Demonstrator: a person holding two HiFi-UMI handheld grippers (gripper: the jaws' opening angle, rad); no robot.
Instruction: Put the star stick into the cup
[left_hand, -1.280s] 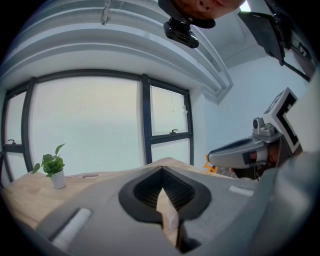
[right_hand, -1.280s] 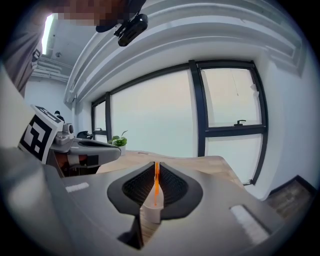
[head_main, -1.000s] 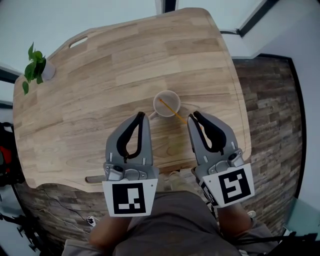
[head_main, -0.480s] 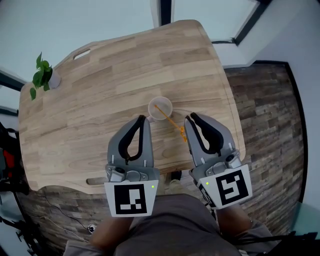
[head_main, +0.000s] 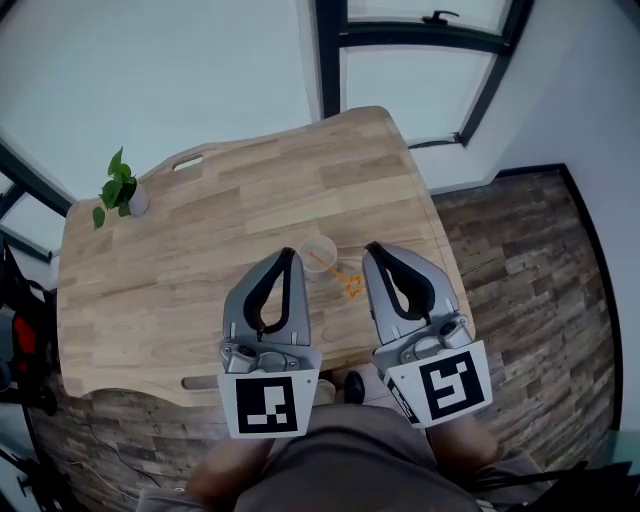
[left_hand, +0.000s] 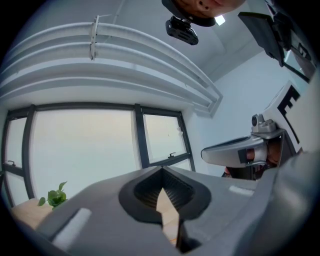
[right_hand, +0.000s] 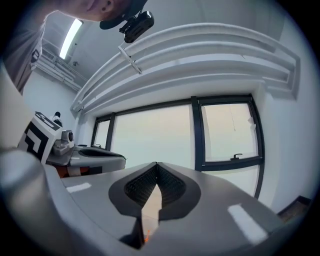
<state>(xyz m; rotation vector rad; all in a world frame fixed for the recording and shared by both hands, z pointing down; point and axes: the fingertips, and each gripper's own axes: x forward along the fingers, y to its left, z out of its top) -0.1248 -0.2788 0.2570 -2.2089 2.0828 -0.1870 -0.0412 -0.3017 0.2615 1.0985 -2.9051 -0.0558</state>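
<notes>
In the head view a pale cup (head_main: 318, 254) stands on the wooden table (head_main: 200, 240). The orange star stick (head_main: 341, 276) leans in it, its lower end inside the cup and its star end hanging out over the rim toward the right. My left gripper (head_main: 288, 254) is shut and empty, its tip just left of the cup. My right gripper (head_main: 370, 248) is also shut and empty, just right of the star, apart from it. Both gripper views point up at the windows, with the left gripper (left_hand: 161, 170) and the right gripper (right_hand: 156, 164) showing their jaws closed together.
A small potted plant (head_main: 118, 190) stands at the table's far left corner. A slot handle (head_main: 188, 162) is cut near the far edge. Brick-pattern floor (head_main: 520, 270) lies to the right, and window frames (head_main: 400, 40) stand behind the table.
The view has pulled up and back, so table and cup look smaller. Both grippers have lifted away; the right one has parted from the stick's star end. The stick stays in the cup.
</notes>
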